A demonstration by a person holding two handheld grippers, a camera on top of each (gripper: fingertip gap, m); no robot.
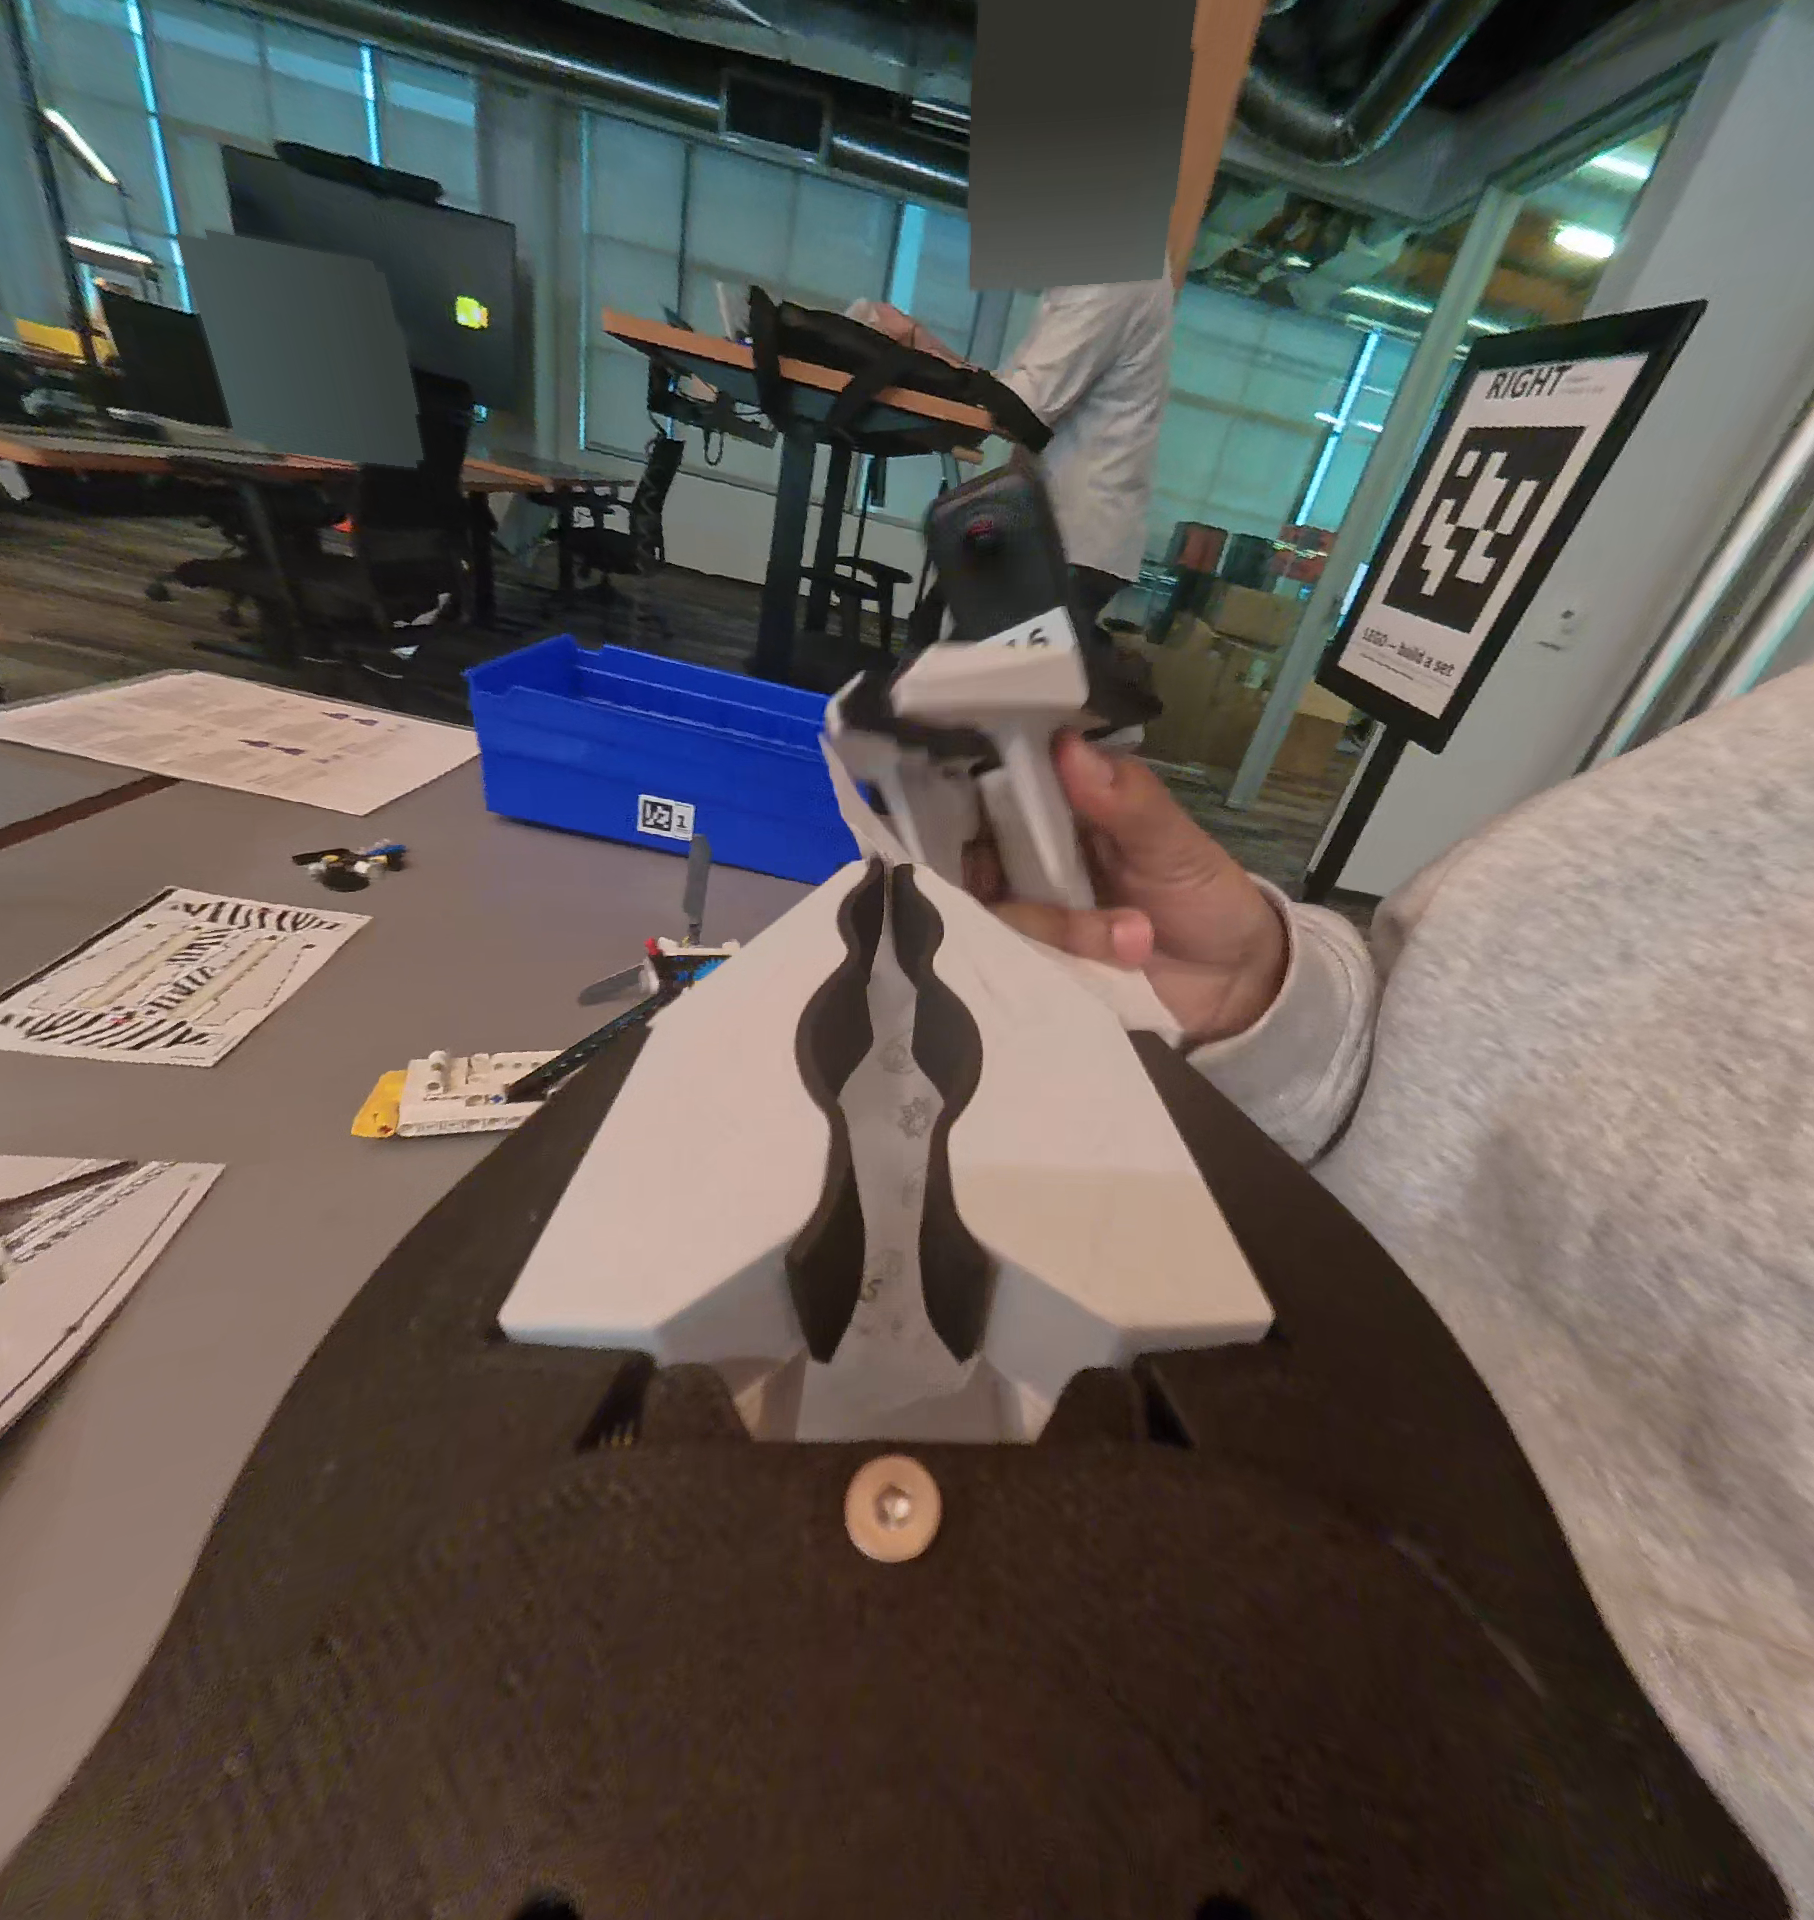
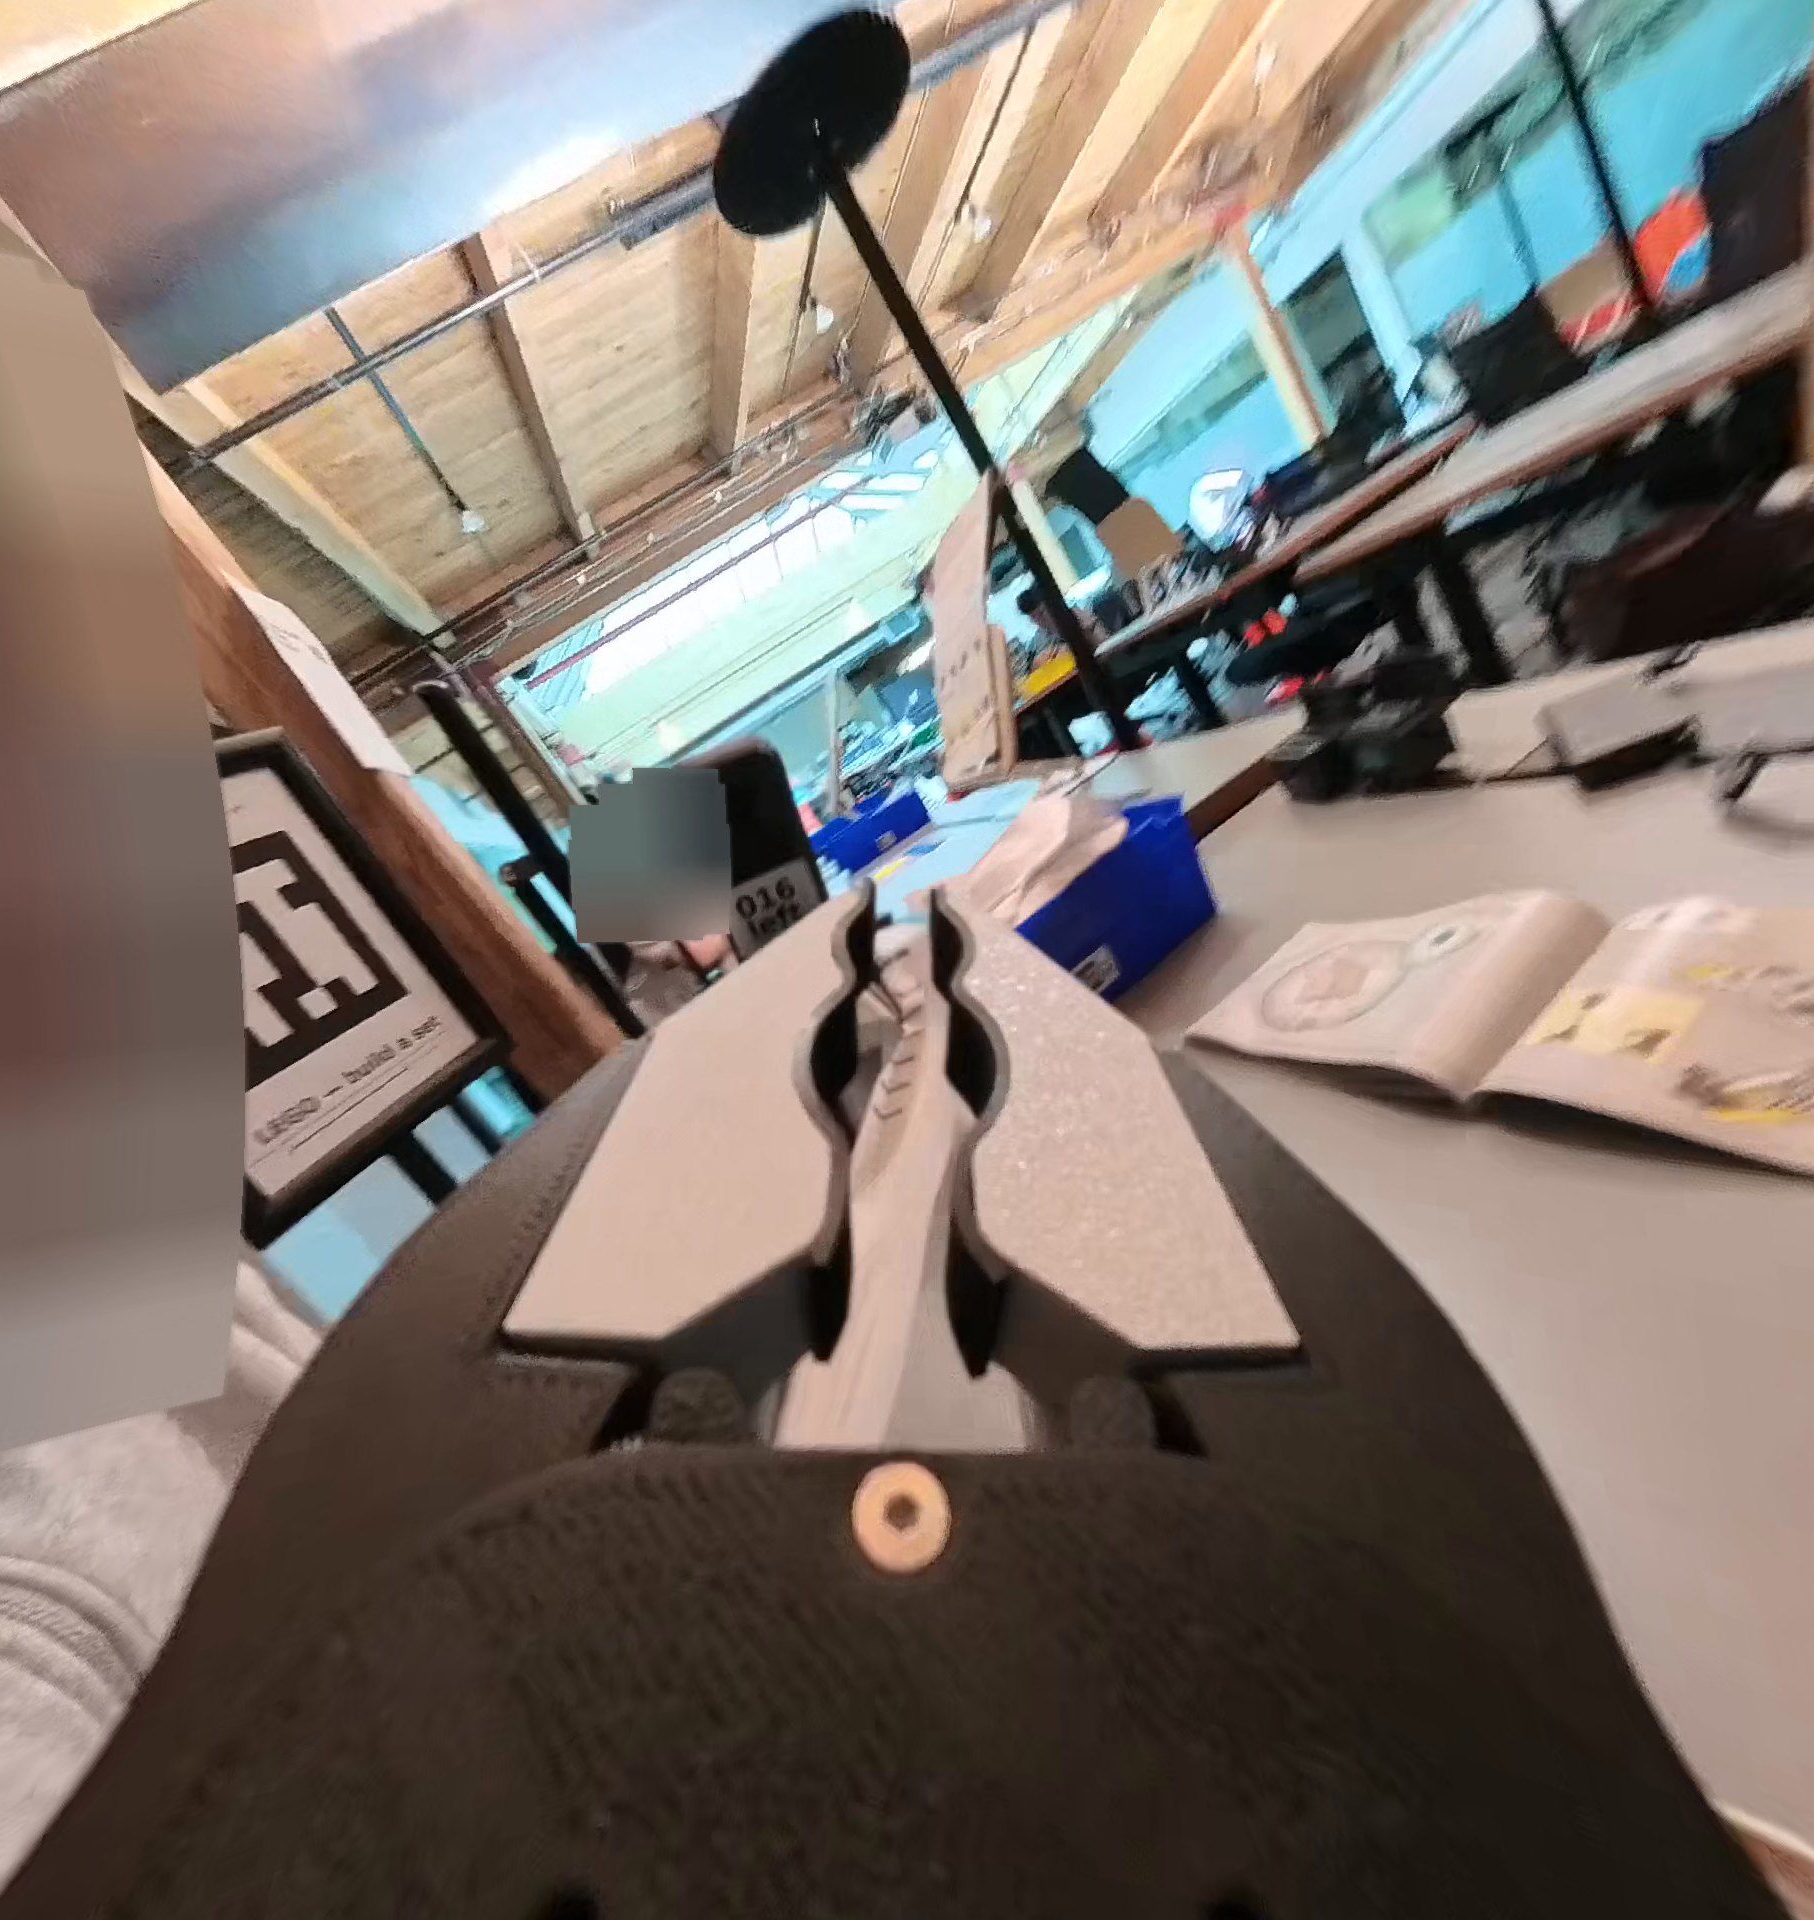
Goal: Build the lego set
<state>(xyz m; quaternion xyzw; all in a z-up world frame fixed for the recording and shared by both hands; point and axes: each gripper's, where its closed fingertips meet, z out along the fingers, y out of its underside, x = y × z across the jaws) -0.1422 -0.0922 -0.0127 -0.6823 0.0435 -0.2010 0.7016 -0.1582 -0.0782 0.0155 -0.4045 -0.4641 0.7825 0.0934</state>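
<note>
My left gripper (image 1: 887, 873) has its jaws closed on a thin whitish plastic bag (image 1: 908, 1122) that runs down between the fingers. The bag stretches up to the right gripper (image 1: 882, 790), which a hand (image 1: 1163, 904) holds just beyond my left fingertips. In the right wrist view my right gripper (image 2: 903, 914) is closed on the same bag (image 2: 908, 1049), and the left gripper's body (image 2: 768, 831) sits just past its tips. A partly built lego model (image 1: 467, 1086) of white, yellow and black pieces with grey blades lies on the grey table (image 1: 467, 935) to the left.
A blue bin (image 1: 664, 738) stands at the table's far edge; it also shows in the right wrist view (image 2: 1121, 894). Small loose pieces (image 1: 352, 862) and instruction sheets (image 1: 165, 977) lie at left. An open booklet (image 2: 1505, 1018) lies at right. A framed sign (image 1: 1505, 520) stands beside the table. The grippers are tip to tip, or close to it.
</note>
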